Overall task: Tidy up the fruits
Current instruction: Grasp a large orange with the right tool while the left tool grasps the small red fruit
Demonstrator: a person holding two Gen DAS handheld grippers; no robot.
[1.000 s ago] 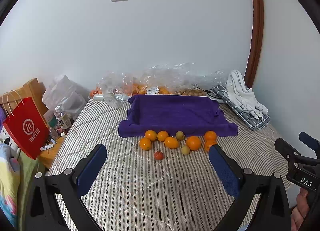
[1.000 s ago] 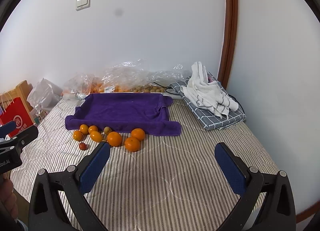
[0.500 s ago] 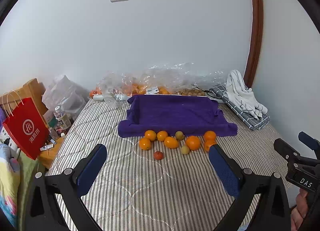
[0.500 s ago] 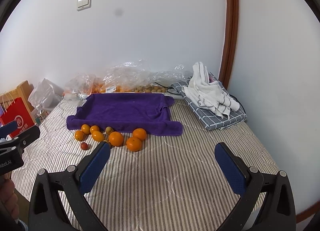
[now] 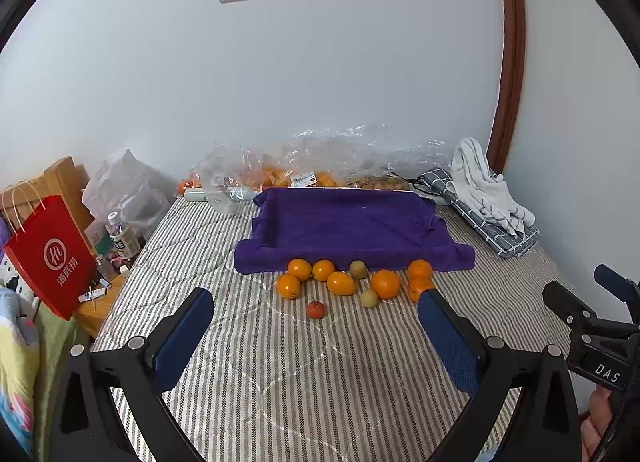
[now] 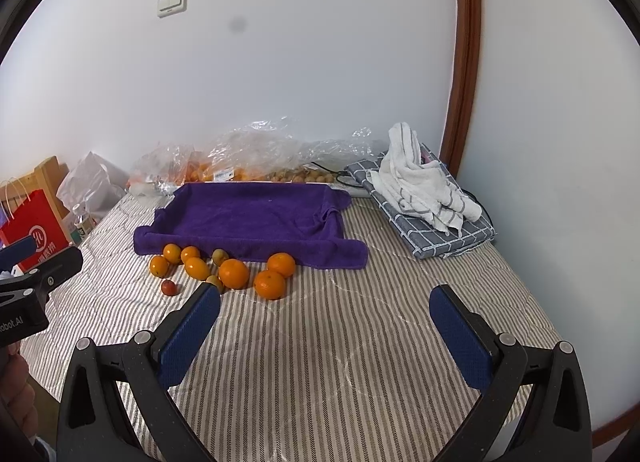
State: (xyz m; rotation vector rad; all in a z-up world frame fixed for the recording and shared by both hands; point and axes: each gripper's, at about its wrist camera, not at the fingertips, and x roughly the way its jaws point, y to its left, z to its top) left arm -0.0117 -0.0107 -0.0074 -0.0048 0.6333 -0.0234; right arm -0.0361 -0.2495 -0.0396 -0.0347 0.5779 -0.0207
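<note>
Several oranges (image 5: 385,283) (image 6: 233,273), two small greenish fruits (image 5: 369,297) and a small red fruit (image 5: 315,309) (image 6: 169,287) lie on the striped bed in front of a purple towel-lined tray (image 5: 348,222) (image 6: 256,214). My left gripper (image 5: 314,326) is open and empty, well short of the fruits. My right gripper (image 6: 324,318) is open and empty, right of the fruits; its left finger partly hides one greenish fruit (image 6: 215,281). Each gripper shows at the edge of the other's view.
Clear plastic bags of fruit (image 5: 304,170) (image 6: 248,158) lie behind the tray by the wall. A white towel on a checked cloth (image 5: 486,198) (image 6: 424,194) sits at the right. A red paper bag (image 5: 50,258) and bottles stand left of the bed.
Both grippers have shifted slightly; the scene has slid a little in both views. The fruits have not moved.
</note>
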